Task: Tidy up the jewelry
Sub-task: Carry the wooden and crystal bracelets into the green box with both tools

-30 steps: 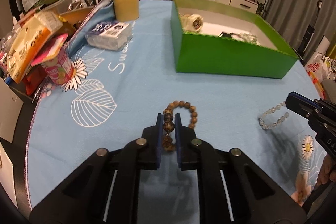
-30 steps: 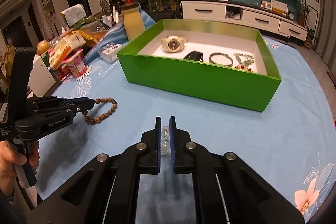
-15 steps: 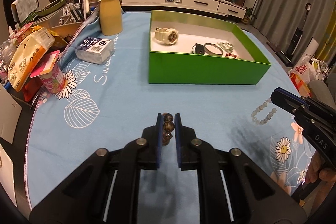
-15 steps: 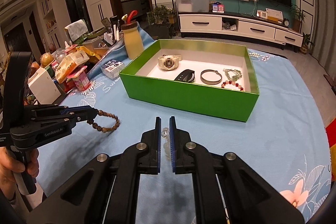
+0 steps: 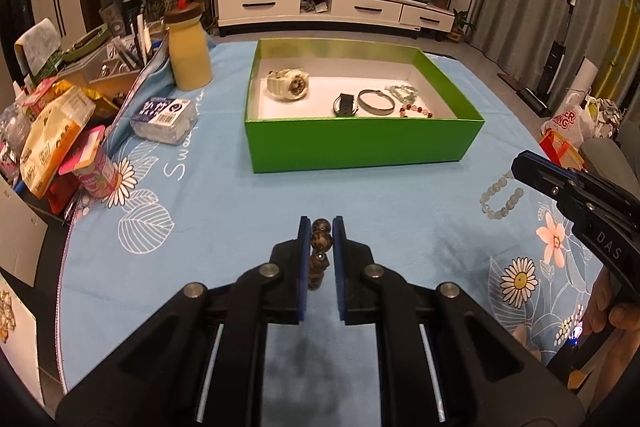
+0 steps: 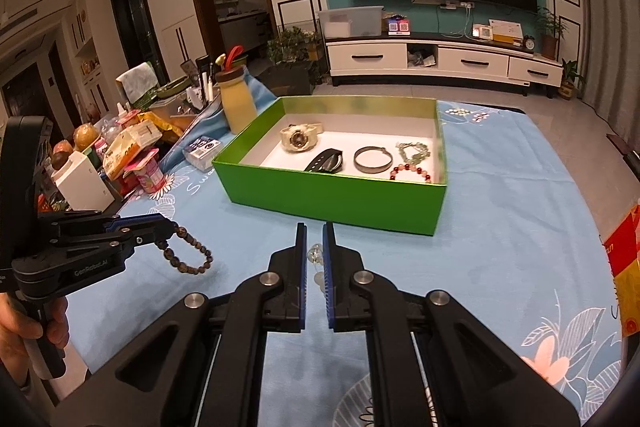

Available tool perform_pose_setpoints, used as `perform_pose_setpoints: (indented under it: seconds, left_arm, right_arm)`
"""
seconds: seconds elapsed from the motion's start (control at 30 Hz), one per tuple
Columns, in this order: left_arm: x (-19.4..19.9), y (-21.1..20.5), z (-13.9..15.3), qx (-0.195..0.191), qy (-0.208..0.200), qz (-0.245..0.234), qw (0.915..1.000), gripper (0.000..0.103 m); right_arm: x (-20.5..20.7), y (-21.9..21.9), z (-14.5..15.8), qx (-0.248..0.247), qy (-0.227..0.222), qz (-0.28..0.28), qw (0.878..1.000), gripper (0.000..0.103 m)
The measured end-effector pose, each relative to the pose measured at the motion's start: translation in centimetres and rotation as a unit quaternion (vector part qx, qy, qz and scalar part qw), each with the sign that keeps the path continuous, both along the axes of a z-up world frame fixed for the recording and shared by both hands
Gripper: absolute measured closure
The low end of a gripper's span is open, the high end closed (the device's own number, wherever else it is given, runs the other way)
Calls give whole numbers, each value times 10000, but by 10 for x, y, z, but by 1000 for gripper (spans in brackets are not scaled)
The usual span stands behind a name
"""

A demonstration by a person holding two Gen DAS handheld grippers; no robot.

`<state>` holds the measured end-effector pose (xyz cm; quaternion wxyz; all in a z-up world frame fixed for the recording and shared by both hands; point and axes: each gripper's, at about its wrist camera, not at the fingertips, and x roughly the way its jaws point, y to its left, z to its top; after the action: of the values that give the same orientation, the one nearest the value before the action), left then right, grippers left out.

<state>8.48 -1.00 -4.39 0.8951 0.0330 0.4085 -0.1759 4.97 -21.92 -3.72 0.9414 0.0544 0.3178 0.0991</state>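
Left gripper (image 5: 321,227) and right gripper (image 6: 315,235) both point down and forward, jaws clamped, each gripped by a hand (image 6: 24,323).

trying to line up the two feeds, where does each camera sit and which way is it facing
Left wrist: on the left tool, tilted down over the blue cloth toward the green box; its fingers clamp a brown bead bracelet.
Right wrist: on the right tool, facing the same box; its fingers clamp a clear bead bracelet.
Shared: the box, and each view shows the other tool in a hand.
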Motion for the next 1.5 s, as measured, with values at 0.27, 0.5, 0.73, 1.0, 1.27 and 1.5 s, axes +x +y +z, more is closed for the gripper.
perform_pose_setpoints:
  seconds: [0.27, 0.5, 0.73, 1.0, 1.27, 1.5]
  left_arm:
    - [-2, -14, 13, 49, -120, -112, 9999, 93]
    - [-1, -24, 26, 63, -257, -165, 9995, 92]
    - [4, -34, 35, 61, -340, -223, 9992, 93]
    - [19, -43, 46, 64, -459, -270, 9986, 93]
    - [39, -51, 52, 86, -502, -289, 9983, 93]
    - [53, -58, 56, 122, -533, -316, 9980, 92]
  right_arm:
    - [-5, -18, 10, 70, -129, -122, 9998, 96]
    - [-7, -30, 20, 97, -266, -180, 9994, 96]
    - [-4, -35, 32, 58, -402, -185, 9990, 96]
    - [6, -42, 41, 82, -513, -229, 9984, 96]
    - [22, -46, 49, 121, -578, -237, 9980, 96]
    - [38, -44, 52, 39, -622, -180, 9979, 96]
